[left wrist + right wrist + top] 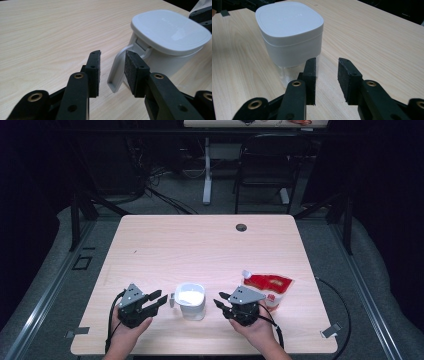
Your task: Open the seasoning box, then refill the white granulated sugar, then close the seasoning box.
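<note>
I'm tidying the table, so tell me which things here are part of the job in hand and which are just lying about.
In the job:
white lidded container
its side handle
left gripper, open
right gripper, open

Lying about:
red pouch
black chair

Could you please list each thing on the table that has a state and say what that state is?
White plastic container with a handle: upright, lid shut, latch hanging down at the handle side.
Red and white spouted pouch: lying flat, cap on.
Left gripper: open, beside the handle, nothing held.
Right gripper: open, beside the container, nothing held.
</note>
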`<control>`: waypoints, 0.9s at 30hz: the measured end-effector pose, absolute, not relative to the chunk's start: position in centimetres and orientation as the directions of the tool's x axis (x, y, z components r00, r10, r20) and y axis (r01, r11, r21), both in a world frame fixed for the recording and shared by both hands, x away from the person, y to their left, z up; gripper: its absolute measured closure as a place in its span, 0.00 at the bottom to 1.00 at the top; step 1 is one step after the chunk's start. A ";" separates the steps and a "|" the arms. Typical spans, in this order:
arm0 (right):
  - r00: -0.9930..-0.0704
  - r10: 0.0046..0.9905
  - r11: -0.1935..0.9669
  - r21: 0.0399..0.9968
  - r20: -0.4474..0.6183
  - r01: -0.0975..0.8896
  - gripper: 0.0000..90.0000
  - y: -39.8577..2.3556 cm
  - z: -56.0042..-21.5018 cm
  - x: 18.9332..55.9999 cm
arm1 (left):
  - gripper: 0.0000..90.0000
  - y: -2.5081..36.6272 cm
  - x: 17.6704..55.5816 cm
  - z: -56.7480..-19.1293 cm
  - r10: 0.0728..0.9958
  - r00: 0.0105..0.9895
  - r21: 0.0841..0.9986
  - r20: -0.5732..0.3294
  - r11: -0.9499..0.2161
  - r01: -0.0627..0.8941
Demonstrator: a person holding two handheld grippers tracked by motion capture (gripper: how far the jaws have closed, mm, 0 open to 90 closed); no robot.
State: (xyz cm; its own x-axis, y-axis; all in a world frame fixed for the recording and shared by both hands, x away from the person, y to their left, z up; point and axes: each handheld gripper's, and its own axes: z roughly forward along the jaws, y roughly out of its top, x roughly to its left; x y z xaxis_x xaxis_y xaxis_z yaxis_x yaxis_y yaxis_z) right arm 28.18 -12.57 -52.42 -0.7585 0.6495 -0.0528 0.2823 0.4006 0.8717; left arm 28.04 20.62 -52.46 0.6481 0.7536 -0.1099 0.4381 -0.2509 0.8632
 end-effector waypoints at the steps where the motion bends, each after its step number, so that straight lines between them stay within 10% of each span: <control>1: -0.756 0.653 0.394 0.873 -0.047 0.287 0.77 -12.6 -52.4 28.3 | 0.76 20.5 28.0 -52.3 0.748 0.655 0.862 -0.104 -0.261 0.435; 27: -0.778 0.628 0.399 0.867 -0.021 0.298 0.86 -12.0 -51.0 29.7 | 0.97 17.4 30.9 -49.0 0.742 0.659 0.857 -0.123 -0.255 0.447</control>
